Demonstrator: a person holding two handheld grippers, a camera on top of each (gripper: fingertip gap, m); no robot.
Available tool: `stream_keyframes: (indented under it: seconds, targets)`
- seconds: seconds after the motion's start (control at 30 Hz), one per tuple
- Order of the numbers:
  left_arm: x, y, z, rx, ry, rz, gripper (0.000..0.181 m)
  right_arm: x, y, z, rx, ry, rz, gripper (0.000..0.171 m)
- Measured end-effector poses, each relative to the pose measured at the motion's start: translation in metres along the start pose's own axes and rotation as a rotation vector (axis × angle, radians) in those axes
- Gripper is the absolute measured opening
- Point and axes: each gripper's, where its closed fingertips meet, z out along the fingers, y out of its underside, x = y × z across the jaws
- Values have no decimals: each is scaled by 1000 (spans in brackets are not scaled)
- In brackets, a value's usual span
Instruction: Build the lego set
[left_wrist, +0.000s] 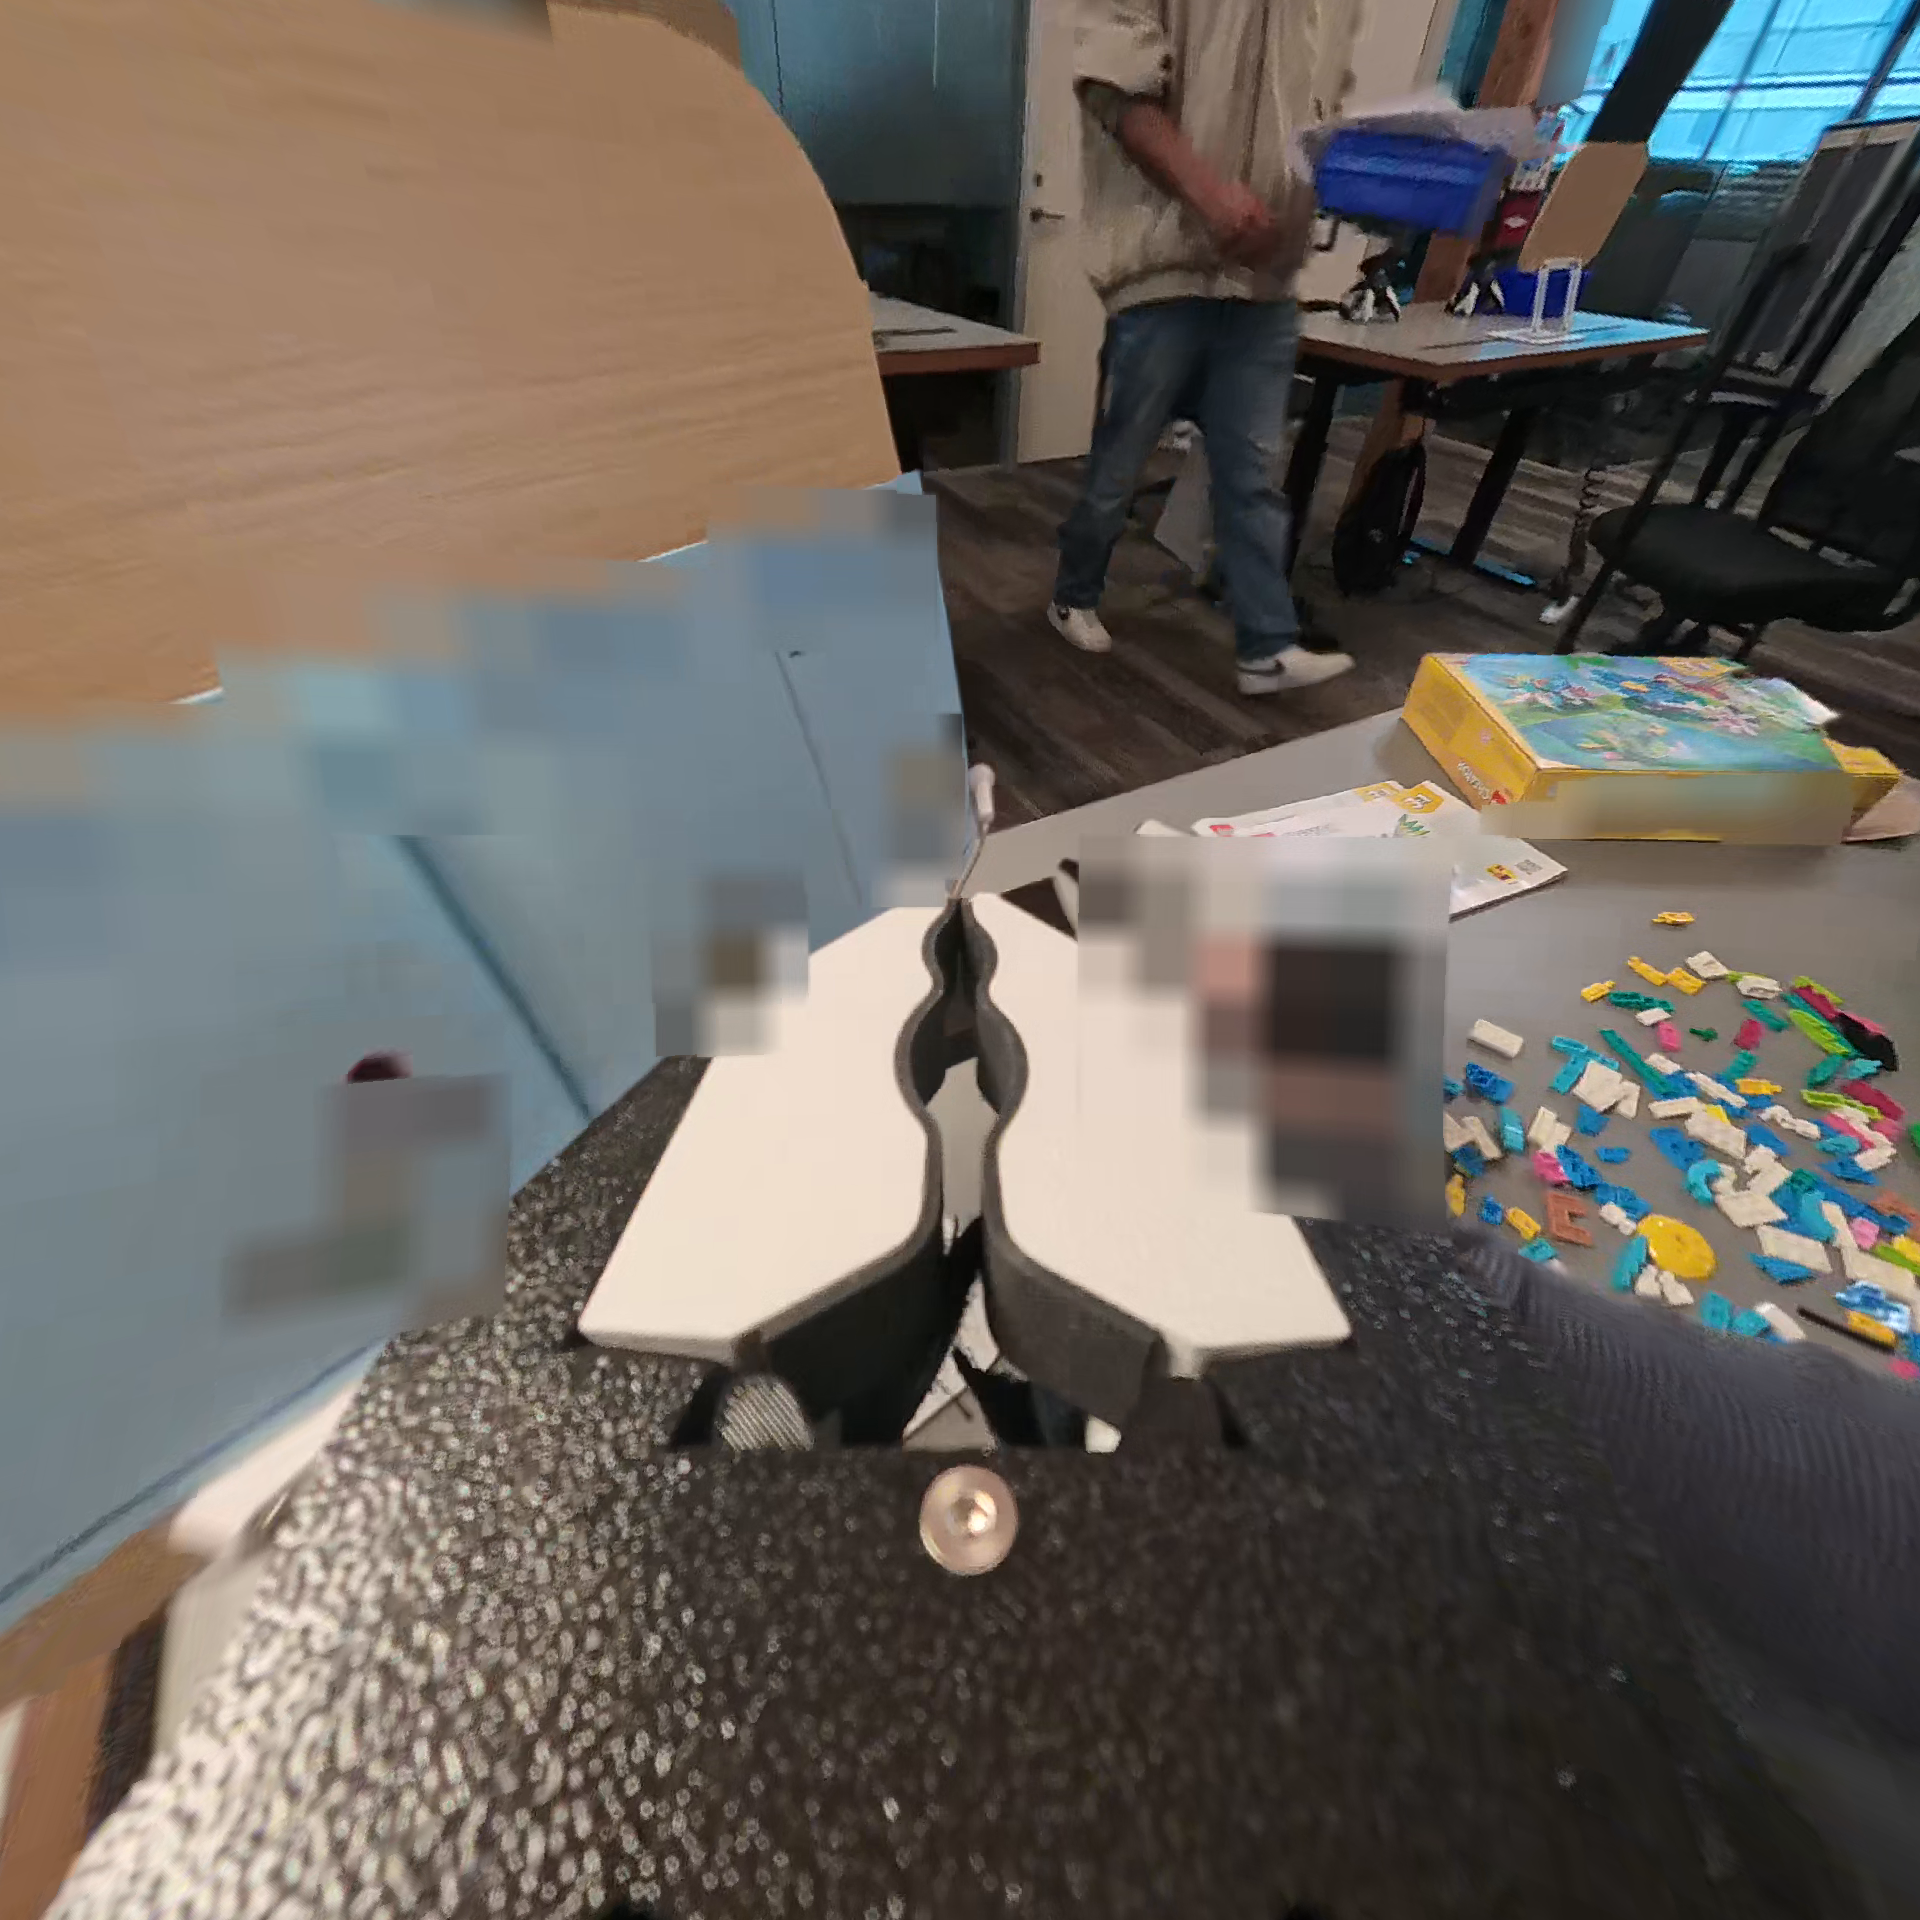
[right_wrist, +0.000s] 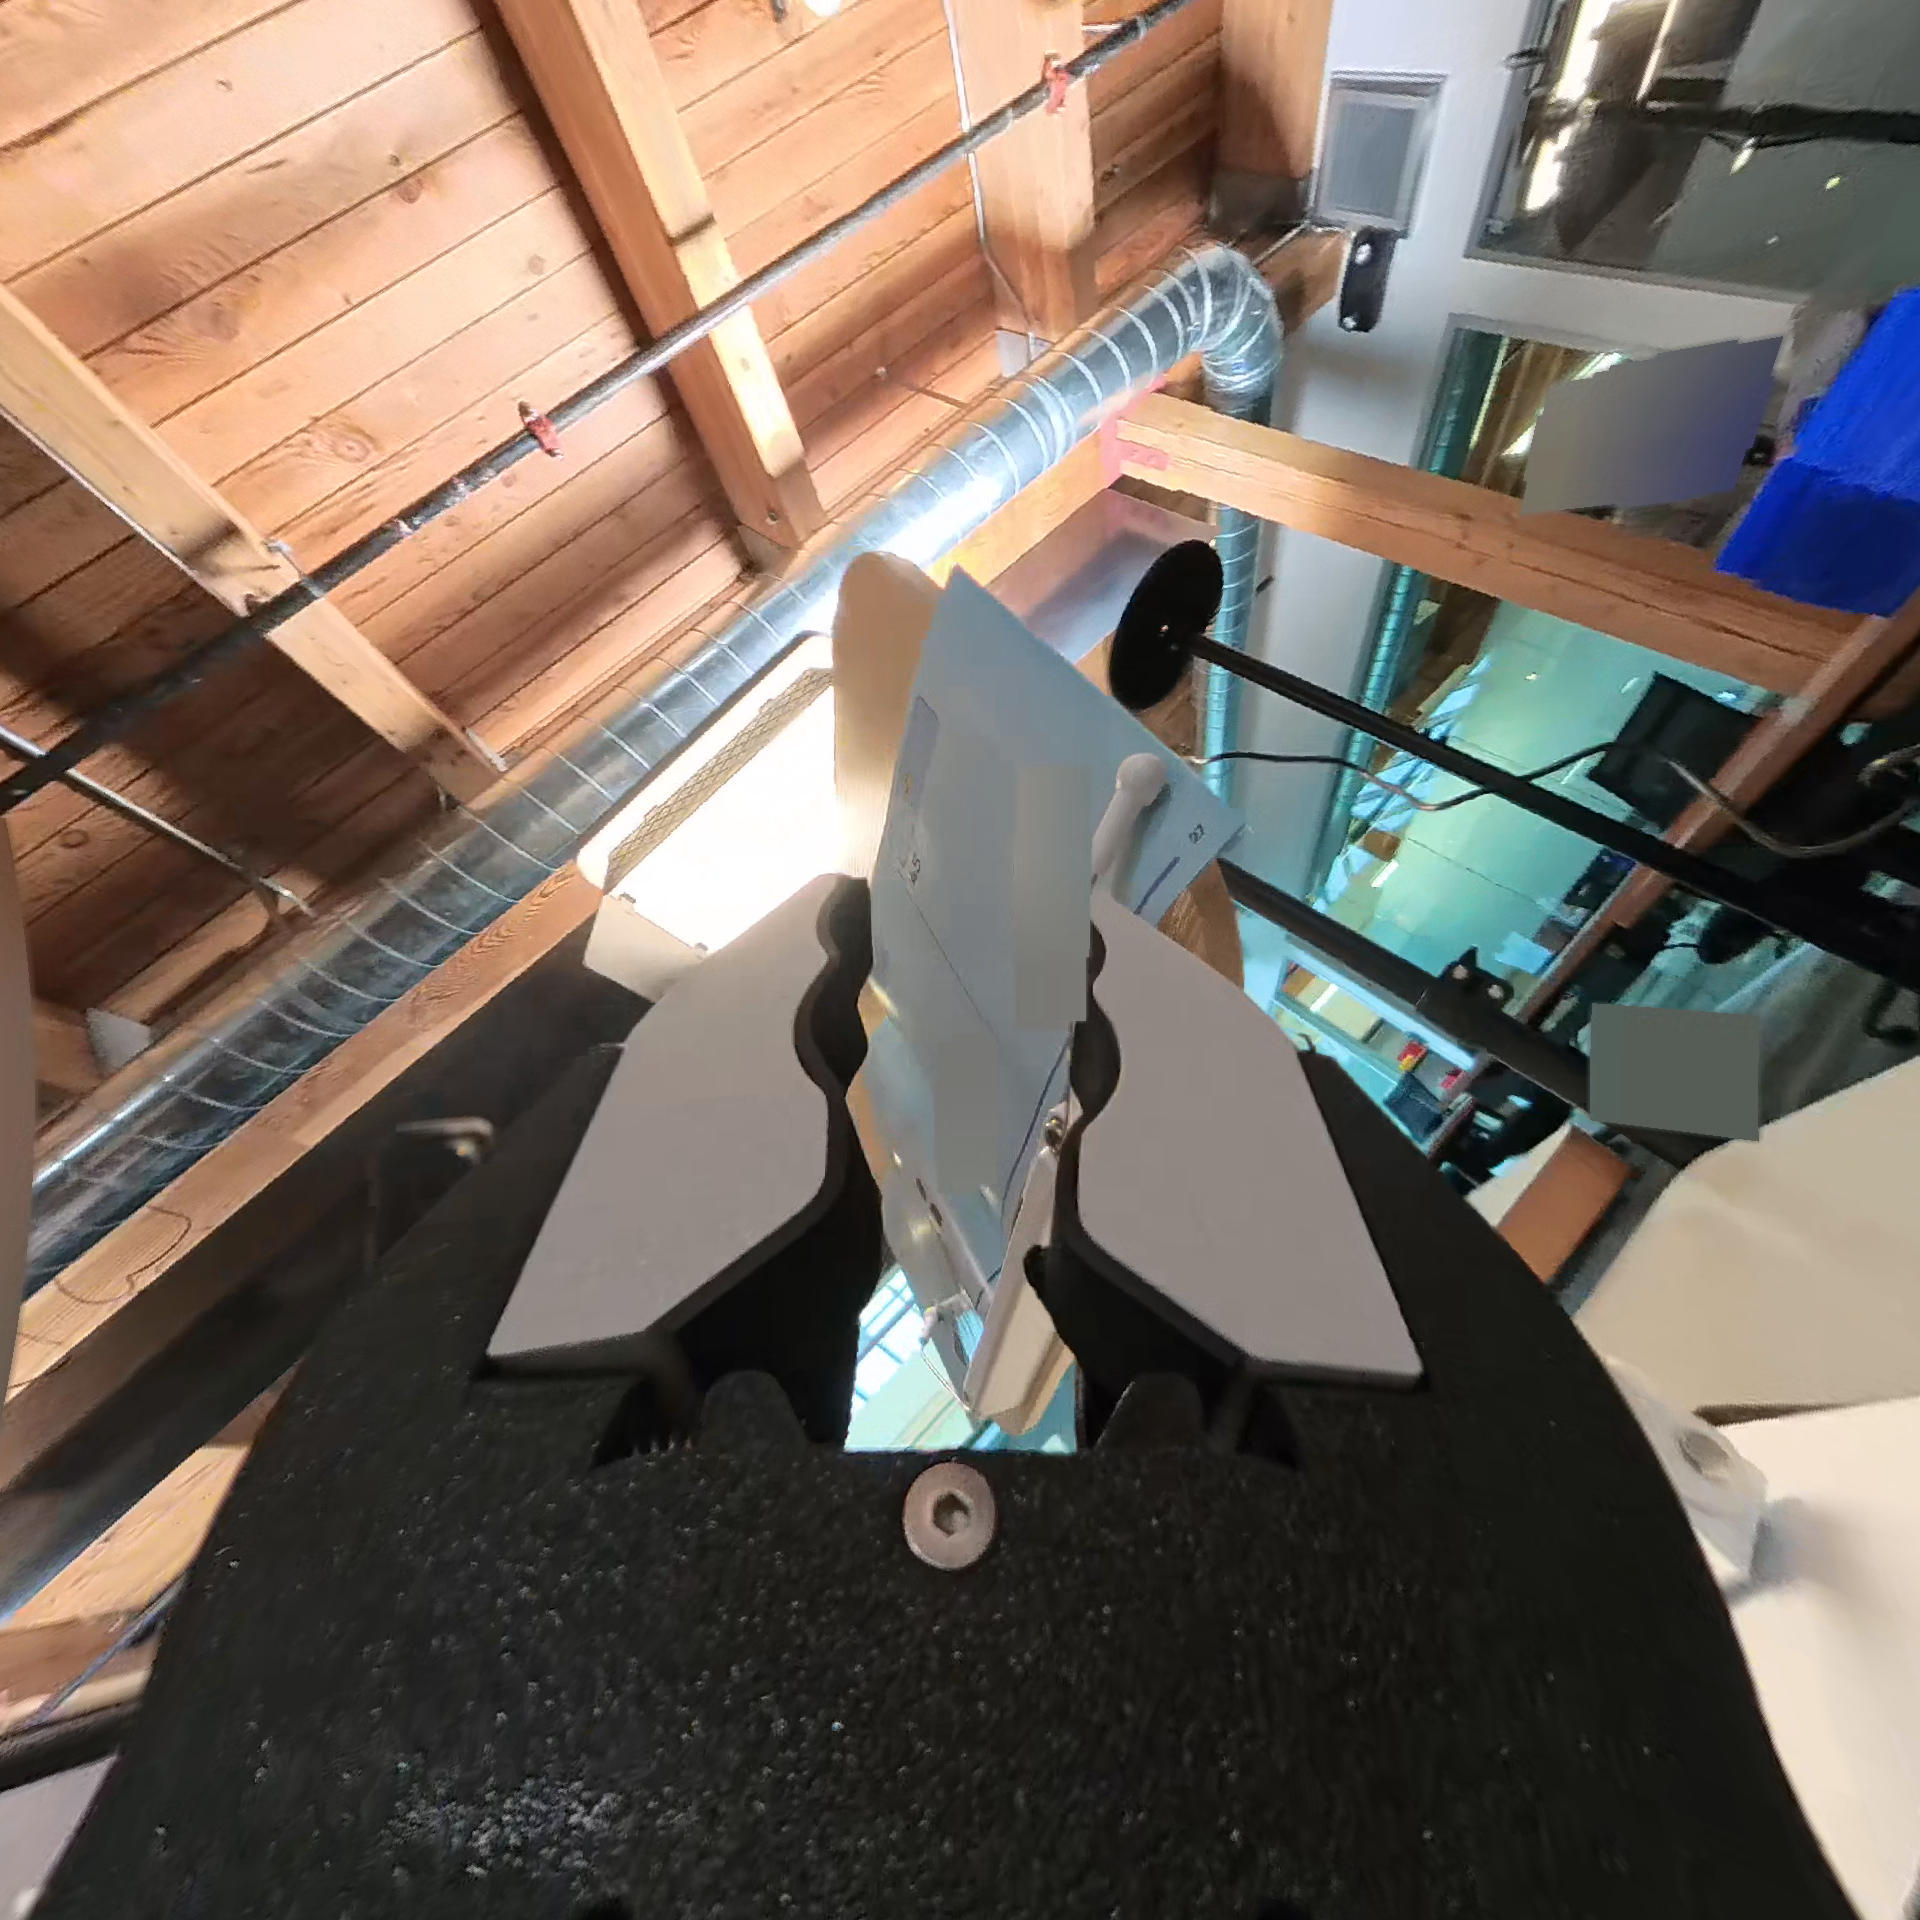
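A light blue instruction booklet (left_wrist: 312, 935) leans on a wooden stand (left_wrist: 364, 312) close in front of the left wrist view. My left gripper (left_wrist: 961, 914) is shut, its tips pinching a thin metal page-holder arm with a white tip (left_wrist: 980, 784) at the booklet's right edge. Loose Lego pieces (left_wrist: 1714, 1143) lie spread on the grey table (left_wrist: 1558, 987) to the right. My right gripper (right_wrist: 971, 904) points up toward the ceiling, its fingers closed on the booklet (right_wrist: 966, 883), which stands between them. The white-tipped arm (right_wrist: 1127, 795) lies across the page.
A yellow Lego box (left_wrist: 1642, 743) and paper leaflets (left_wrist: 1351, 821) lie at the table's far edge. A person (left_wrist: 1195, 312) carrying a blue bin (left_wrist: 1403, 182) walks past behind it. A black chair (left_wrist: 1745, 561) and other tables stand beyond. My hands' fingertips stand some 15 cm from each other.
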Motion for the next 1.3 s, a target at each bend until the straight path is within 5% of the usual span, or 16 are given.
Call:
stream_keyframes:
  seconds: [0.03,0.2,0.33,0.57,0.8,1.03,1.3]
  targets:
    - [-2,1,-18,25,-35,17,0,-6,-1,-4,2,15,-14,35]
    - [-27,21,-115,214,-290,41,0,-66,-3,-10,-102,74,-158,31]
    - [-41,71,-151,234,-425,53,0,-120,6,-26,-310,161,-398,29]
    - [-46,145,-146,137,-444,142,0,-188,3,-134,-575,200,-941,29]
    - [-34,184,-133,165,-386,127,0,-183,-24,-230,-597,375,-1339,26]
    - [-25,195,-122,129,-266,46,0,-169,-18,-249,-675,356,-1504,24]
    - [-44,195,-132,151,-368,37,0,-171,16,-238,-711,306,-1511,23]
